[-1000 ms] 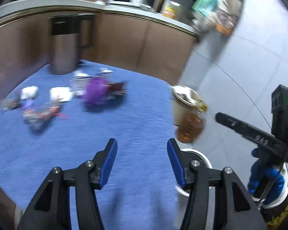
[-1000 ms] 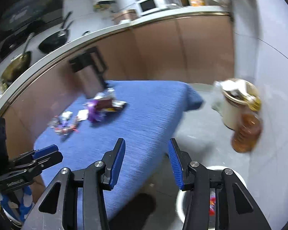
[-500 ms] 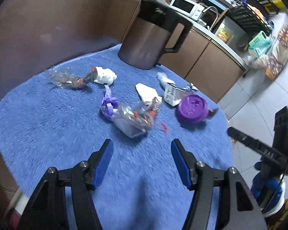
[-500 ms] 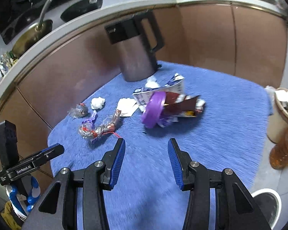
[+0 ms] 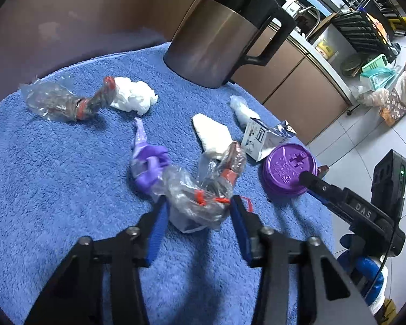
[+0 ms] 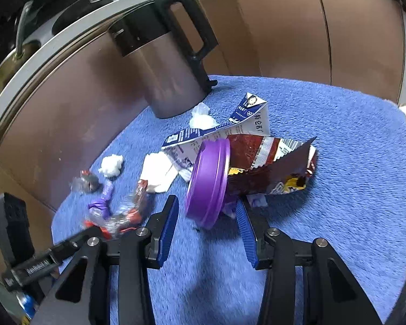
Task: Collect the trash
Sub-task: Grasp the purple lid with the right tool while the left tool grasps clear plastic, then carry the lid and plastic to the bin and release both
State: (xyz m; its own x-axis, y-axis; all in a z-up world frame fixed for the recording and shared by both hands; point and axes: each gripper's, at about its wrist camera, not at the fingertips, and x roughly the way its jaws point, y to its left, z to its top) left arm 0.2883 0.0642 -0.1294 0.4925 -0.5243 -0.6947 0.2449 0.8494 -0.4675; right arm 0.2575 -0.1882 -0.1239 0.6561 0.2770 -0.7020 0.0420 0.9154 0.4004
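Item 1. Left gripper (image 5: 197, 211): jaws closing, one on either side of a crumpled clear plastic wrapper with red ties (image 5: 200, 197). The blue pads look just beside the wrapper's edges; whether they press on it yet cannot be told. Knotted purple plastic strip (image 5: 149, 165) lies joined to the wrapper, just ahead and left of the tips.

Item 2. Right gripper (image 6: 207, 216): jaws closing around the lower rim of a round purple plastic lid (image 6: 208, 181) that stands tilted on edge. A gap shows at the left pad, so no grip yet. Torn dark red foil snack bag (image 6: 270, 168) leans against the lid's far face, just ahead and right of the tips.

Item 3. Other trash ahead of both grippers, on the blue towel (image 5: 54, 189): flattened white and blue paper carton (image 6: 224, 132), folded white tissue (image 5: 212, 135), balled white tissue (image 5: 132, 97), second clear wrapper (image 5: 62, 103) far left.

Item 4. Steel kettle with black handle (image 5: 219, 35): beyond the trash, not trash.

Handling note. Judged: squeeze slowly, as the wrapper will collapse and may slip; catch its bulky middle, not the loose film. The lid may topple or roll; pinch across the rim and lift clear of the bag.
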